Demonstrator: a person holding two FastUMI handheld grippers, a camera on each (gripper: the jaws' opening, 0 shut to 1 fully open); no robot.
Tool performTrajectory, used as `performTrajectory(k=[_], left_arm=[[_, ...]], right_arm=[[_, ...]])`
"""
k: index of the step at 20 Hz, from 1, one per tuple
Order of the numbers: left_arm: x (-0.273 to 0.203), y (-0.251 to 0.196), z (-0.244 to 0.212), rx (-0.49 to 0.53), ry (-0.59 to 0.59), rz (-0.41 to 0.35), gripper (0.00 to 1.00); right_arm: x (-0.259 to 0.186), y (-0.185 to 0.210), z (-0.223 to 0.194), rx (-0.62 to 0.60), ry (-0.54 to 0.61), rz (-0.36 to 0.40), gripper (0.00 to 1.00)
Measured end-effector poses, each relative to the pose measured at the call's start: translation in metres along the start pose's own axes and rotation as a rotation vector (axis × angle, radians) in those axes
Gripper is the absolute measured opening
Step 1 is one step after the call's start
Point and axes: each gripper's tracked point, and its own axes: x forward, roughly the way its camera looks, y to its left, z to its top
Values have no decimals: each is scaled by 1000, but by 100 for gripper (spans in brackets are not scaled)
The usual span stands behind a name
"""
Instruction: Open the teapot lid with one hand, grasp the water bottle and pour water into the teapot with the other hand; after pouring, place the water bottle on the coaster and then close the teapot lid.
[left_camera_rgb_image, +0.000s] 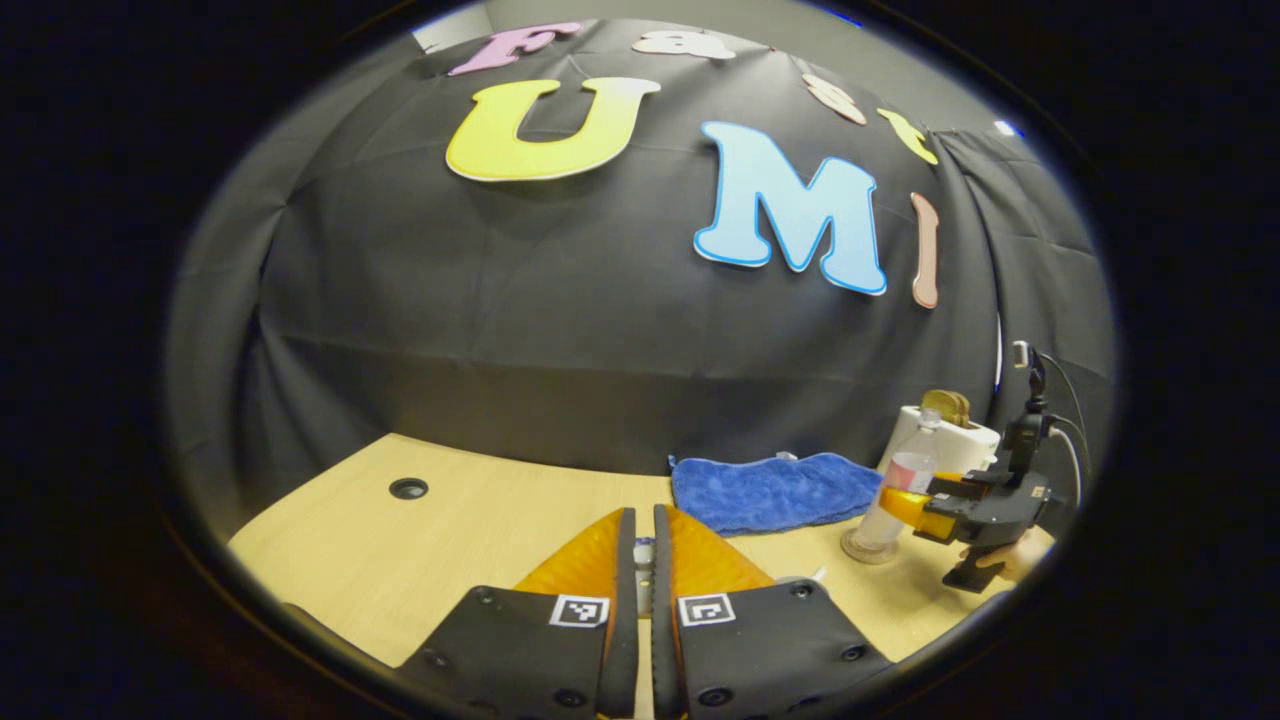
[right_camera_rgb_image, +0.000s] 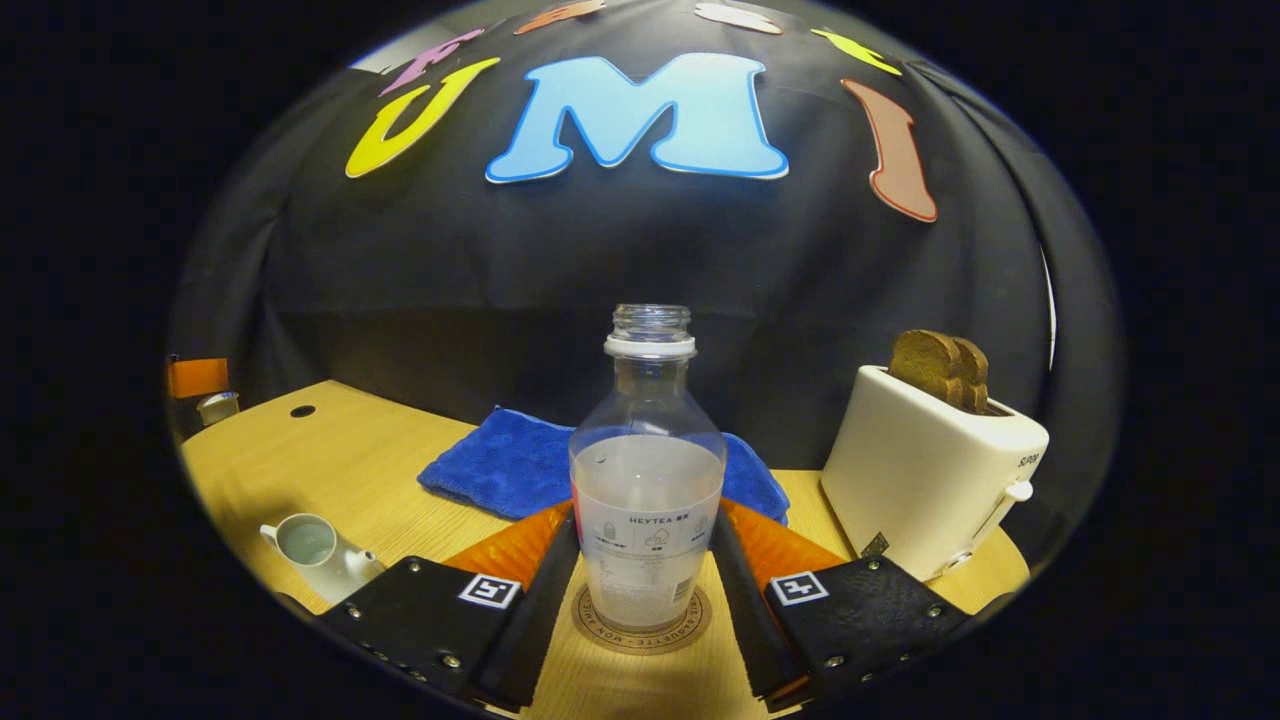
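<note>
Water bottle (right_camera_rgb_image: 648, 500) stands upright and uncapped on the coaster (right_camera_rgb_image: 597, 622), roughly half full. My right tool (right_camera_rgb_image: 646, 515) has a finger lying against each side of it. I cannot tell from here whether they are clamping or only resting there.

The teapot (right_camera_rgb_image: 318, 555) sits on the worktop (right_camera_rgb_image: 380, 450), off to the bottle's left in the right gripper view, with its mouth open. My left tool (left_camera_rgb_image: 643, 520) is up and well away from it, narrowed almost shut on something small and pale. In the right gripper view that looks like the teapot lid (right_camera_rgb_image: 218, 406), so I judge I am holding it.

Since the bottle is on the coaster and the pot is open, I take the step in hand to be setting the bottle down and letting go. To do it well, I should spread the right fingers evenly so neither drags the bottle sideways. Then I should draw straight back along the fingers' line, low and slow, because an open bottle tips and spills easily.

A blue cloth (right_camera_rgb_image: 500, 465) lies behind the bottle. A toaster (right_camera_rgb_image: 925, 480) with bread in it stands just to its right.
</note>
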Motion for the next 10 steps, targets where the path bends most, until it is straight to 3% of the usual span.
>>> performTrajectory(k=[3,10], left_arm=[[1,-1,-3,0,6,-3,14],[2,-2,-7,6,19,0,11]], right_arm=[[2,-4,-2,36,9,2,76],[1,-3,-3,-5,18,-11,77]])
